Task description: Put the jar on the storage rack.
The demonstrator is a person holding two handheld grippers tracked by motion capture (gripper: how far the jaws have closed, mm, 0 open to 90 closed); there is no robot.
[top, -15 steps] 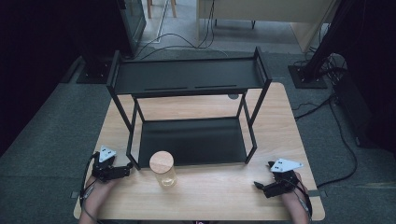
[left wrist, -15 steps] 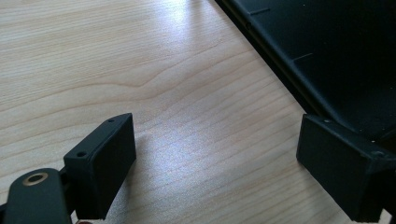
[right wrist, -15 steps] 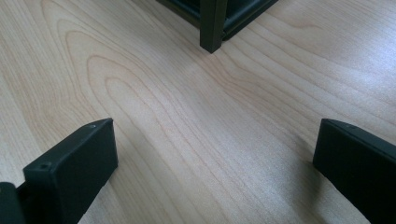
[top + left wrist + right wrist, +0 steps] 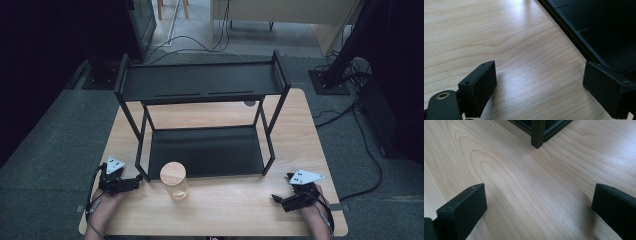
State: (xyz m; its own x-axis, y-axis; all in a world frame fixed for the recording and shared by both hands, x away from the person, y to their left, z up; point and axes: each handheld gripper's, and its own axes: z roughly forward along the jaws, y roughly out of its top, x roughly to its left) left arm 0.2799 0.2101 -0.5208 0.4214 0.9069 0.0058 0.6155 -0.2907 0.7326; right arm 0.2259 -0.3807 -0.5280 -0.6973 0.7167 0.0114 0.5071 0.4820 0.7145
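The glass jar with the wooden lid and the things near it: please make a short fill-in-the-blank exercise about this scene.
1. The glass jar stands on the table, in front of the black two-tier ____.
2. The jar's round lid is made of ____.
3. The gripper nearer to the jar is the ____ gripper.
4. The fingers of the right gripper are ____, with nothing between them.

Missing words: shelf; wood; left; open
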